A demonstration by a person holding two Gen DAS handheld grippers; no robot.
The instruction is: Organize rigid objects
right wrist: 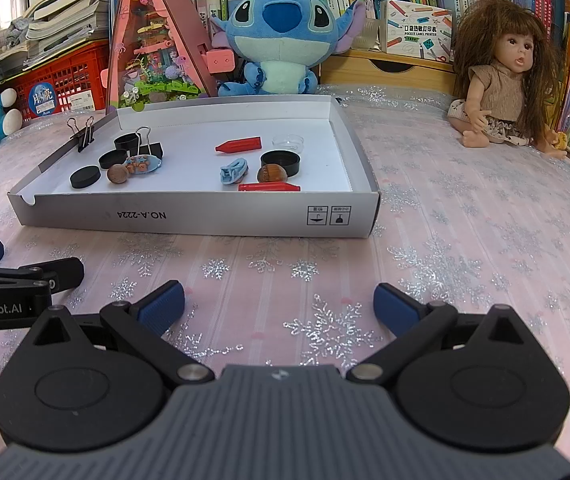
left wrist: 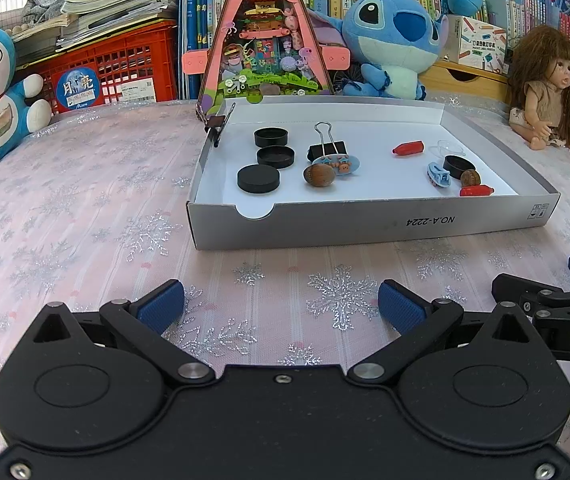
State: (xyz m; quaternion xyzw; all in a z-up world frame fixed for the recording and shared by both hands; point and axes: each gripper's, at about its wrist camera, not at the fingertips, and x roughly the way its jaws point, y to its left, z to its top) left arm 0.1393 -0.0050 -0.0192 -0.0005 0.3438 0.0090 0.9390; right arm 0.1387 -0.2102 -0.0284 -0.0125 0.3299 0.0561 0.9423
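Both grippers, left (left wrist: 281, 306) and right (right wrist: 279, 306), are wide open and hold nothing. Small things lie in the box (right wrist: 205, 222); the clear one (right wrist: 289, 142) may be a lid.

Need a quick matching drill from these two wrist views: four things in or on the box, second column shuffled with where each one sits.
Things:
1. binder clip
2. clear lid
3. blue hair clip
4. flat black cap

Places:
A. nearest the notched front corner of the tray
B. clamped on the tray's left wall
C. mid-tray, between the two red crayons
D. toward the back right, behind the black cup

Pairs: 1-B, 2-D, 3-C, 4-A
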